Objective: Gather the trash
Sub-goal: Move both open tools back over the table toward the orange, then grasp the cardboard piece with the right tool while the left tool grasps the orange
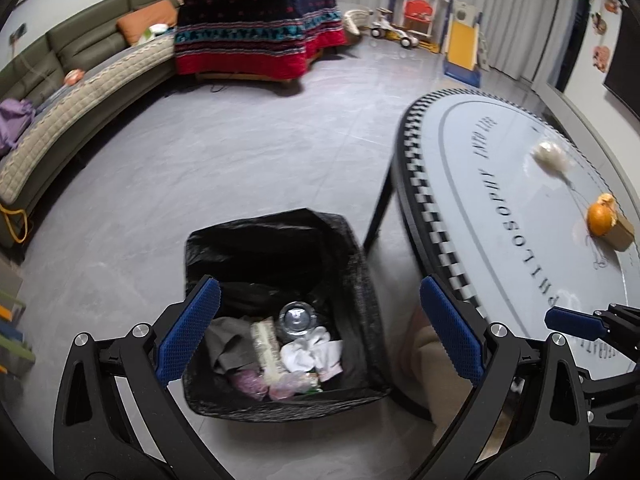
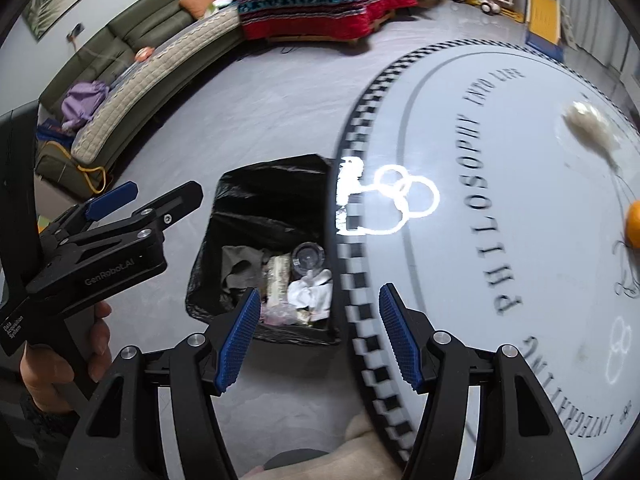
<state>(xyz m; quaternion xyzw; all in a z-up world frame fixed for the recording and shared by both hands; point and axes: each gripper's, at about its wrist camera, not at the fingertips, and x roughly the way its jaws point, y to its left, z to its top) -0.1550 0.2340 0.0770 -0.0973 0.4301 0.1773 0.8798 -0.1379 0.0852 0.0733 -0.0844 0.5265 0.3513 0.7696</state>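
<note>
A bin with a black liner stands on the floor beside a round grey table. It holds crumpled white tissue, a clear plastic container, grey cloth and wrappers. My left gripper hovers over the bin, open and empty. My right gripper is open and empty above the table's checkered edge, to the right of the bin. On the table lie a white crumpled wad and an orange piece of fruit against a small cardboard box.
A curved sofa runs along the left wall. A low table under a red patterned blanket and children's toys stand at the far end. A hand holds the left gripper.
</note>
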